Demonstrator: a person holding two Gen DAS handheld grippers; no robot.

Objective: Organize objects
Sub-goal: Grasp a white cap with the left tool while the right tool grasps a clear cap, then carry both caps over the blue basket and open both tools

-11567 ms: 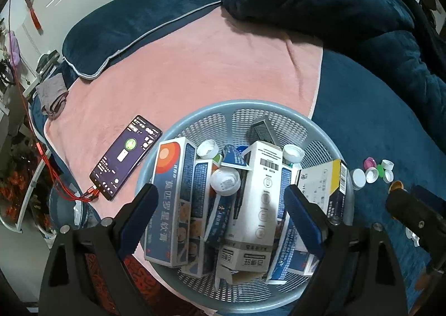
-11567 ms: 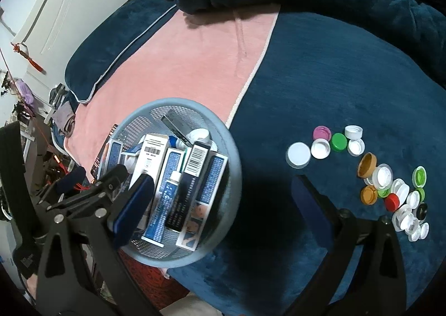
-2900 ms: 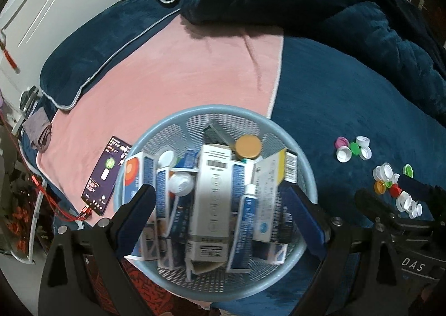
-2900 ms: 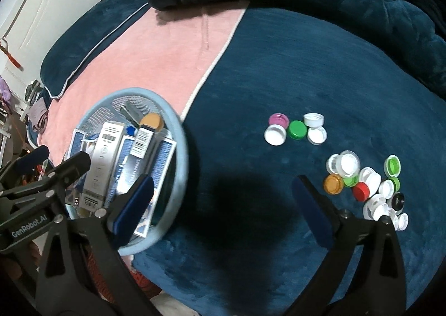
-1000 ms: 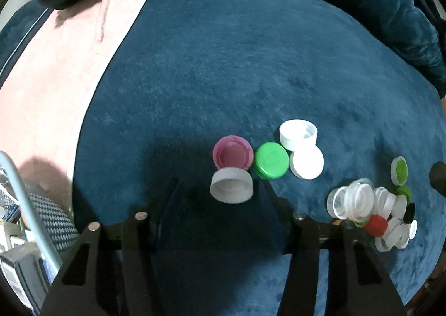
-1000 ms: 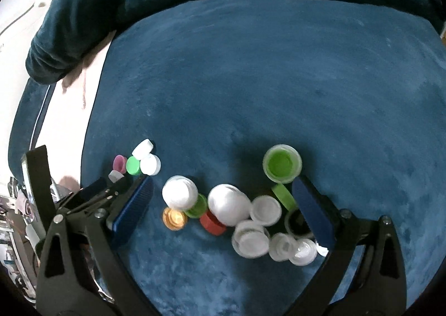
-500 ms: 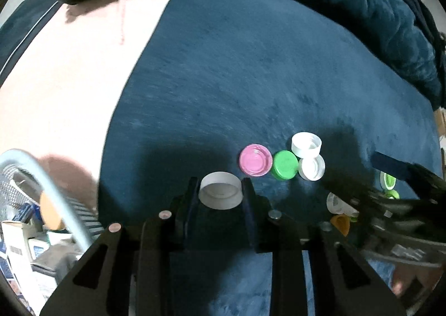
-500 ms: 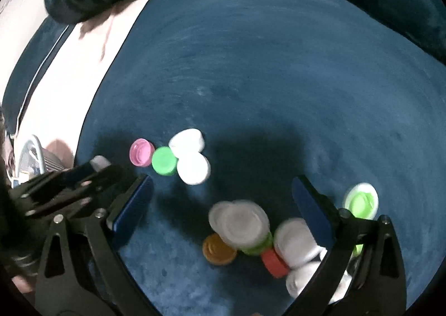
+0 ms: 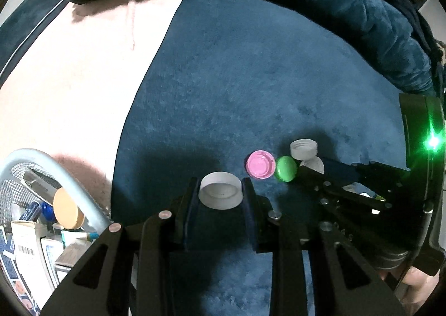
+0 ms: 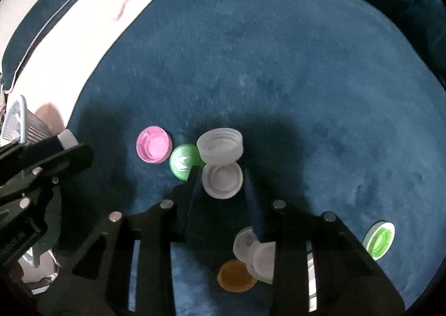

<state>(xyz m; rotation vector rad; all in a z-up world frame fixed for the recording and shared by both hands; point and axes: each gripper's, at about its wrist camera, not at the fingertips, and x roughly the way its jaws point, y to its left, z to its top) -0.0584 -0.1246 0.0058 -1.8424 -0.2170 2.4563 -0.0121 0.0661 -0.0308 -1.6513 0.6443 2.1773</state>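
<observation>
My left gripper (image 9: 220,193) is shut on a large white cap (image 9: 220,190) and holds it above the dark blue blanket (image 9: 251,79). My right gripper (image 10: 221,180) is closed around a small white cap (image 10: 222,180) lying open side up on the blanket. Beside it lie a taller white cap (image 10: 220,146), a green cap (image 10: 184,161) and a pink cap (image 10: 153,143). The pink cap (image 9: 260,164) and green cap (image 9: 285,168) also show in the left wrist view. The right gripper's body (image 9: 362,190) reaches in there from the right.
A light blue mesh basket (image 9: 69,179) with boxes, tubes and an orange lid (image 9: 67,208) sits at the lower left on the pink sheet (image 9: 69,79). More caps lie near the right gripper: orange (image 10: 237,275), white (image 10: 259,254), green (image 10: 380,239). A rumpled blue duvet (image 9: 348,9) lies behind.
My left gripper has lifted the large white cap and drawn back toward the basket. My right gripper has moved left to the cap row and closed around the small white cap.
</observation>
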